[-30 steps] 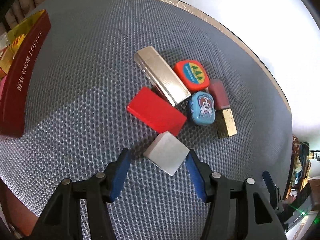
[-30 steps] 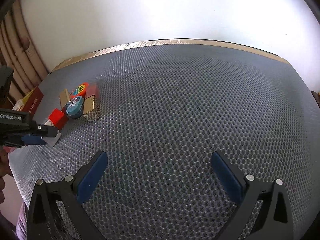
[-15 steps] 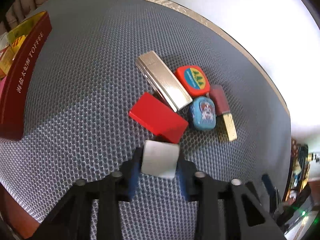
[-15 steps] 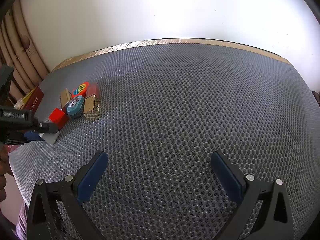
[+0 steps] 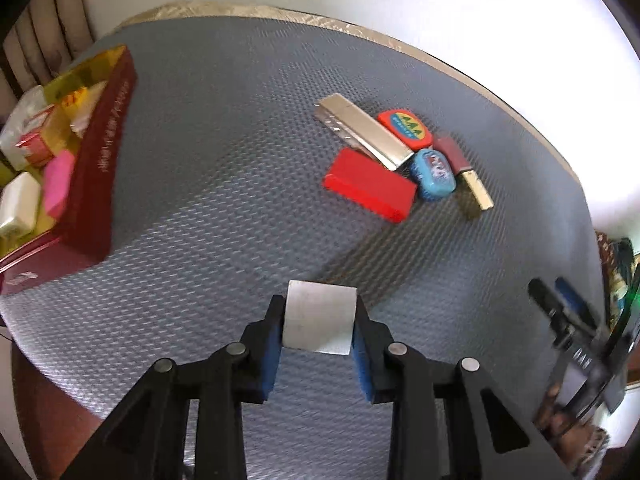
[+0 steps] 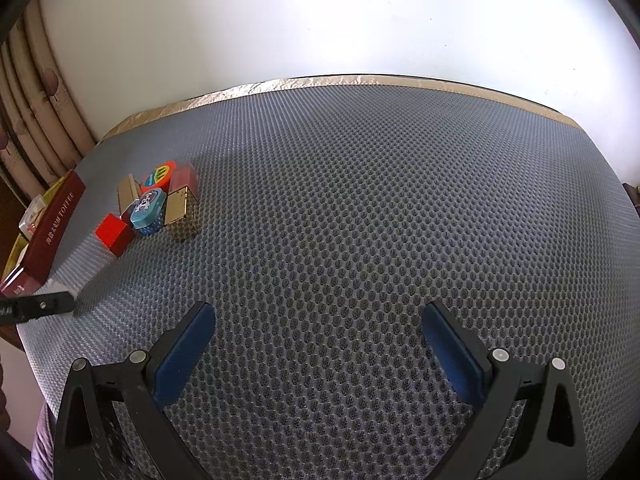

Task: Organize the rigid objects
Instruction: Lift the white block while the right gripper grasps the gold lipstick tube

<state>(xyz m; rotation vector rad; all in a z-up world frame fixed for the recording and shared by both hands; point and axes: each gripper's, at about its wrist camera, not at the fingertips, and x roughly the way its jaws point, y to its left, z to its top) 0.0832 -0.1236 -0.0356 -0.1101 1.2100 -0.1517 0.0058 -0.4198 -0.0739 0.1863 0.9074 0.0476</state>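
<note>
My left gripper (image 5: 318, 326) is shut on a small silver metal box (image 5: 319, 322) and holds it above the grey mat. Beyond it lies a cluster: a red box (image 5: 368, 185), a long silver case (image 5: 362, 131), a red-orange oval tin (image 5: 406, 127), a blue oval tin (image 5: 434, 175) and a maroon-and-gold case (image 5: 464, 168). The same cluster shows at the left of the right wrist view, with the red box (image 6: 114, 232) and blue tin (image 6: 148, 208). My right gripper (image 6: 318, 346) is open and empty over bare mat.
A dark red toffee box (image 5: 102, 160) holding several small packets stands at the mat's left edge; it also shows in the right wrist view (image 6: 52, 228). A white wall runs behind the round table (image 6: 360, 200). The right gripper shows at the right of the left wrist view (image 5: 560, 308).
My left gripper closed on the silver box, lifted it off the mat and drew back from the cluster, swinging toward the toffee box. The right gripper has not moved.
</note>
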